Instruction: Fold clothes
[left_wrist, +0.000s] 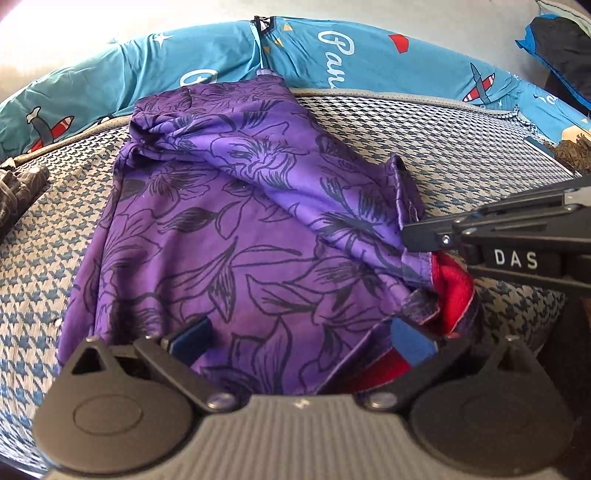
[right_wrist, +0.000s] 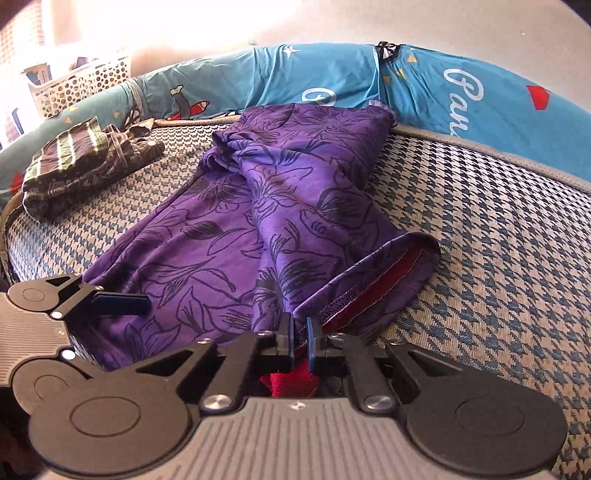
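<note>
Where the left wrist camera looks down, a purple garment (left_wrist: 207, 236) printed with dark outlined flowers lies spread on a houndstooth-patterned mattress (left_wrist: 461, 147), reaching back to the blue patterned bedding (left_wrist: 314, 59) bunched along the far edge. One long part is folded diagonally across the flatter part, and a red lining shows at the near right opening. The left hand-held gripper (left_wrist: 301, 339) stands spread, its blue pads resting on the near hem with cloth between them but not pinched. The right hand-held gripper (left_wrist: 421, 236) comes in from the right, its tip at the garment's edge just above the red lining.

In the right wrist view the same garment (right_wrist: 221, 258) has a satin sheen, its folded part twisted near the top and ending in a stitched cuff open on the red inside. The right hand-held gripper (right_wrist: 301, 339) is pressed nearly together, apparently pinching the cuff's edge, though the contact is partly hidden. The left hand-held gripper (right_wrist: 122, 301) rests on the near left hem. A folded striped garment (right_wrist: 85, 162) lies far left, near a white perforated basket (right_wrist: 81, 85)
</note>
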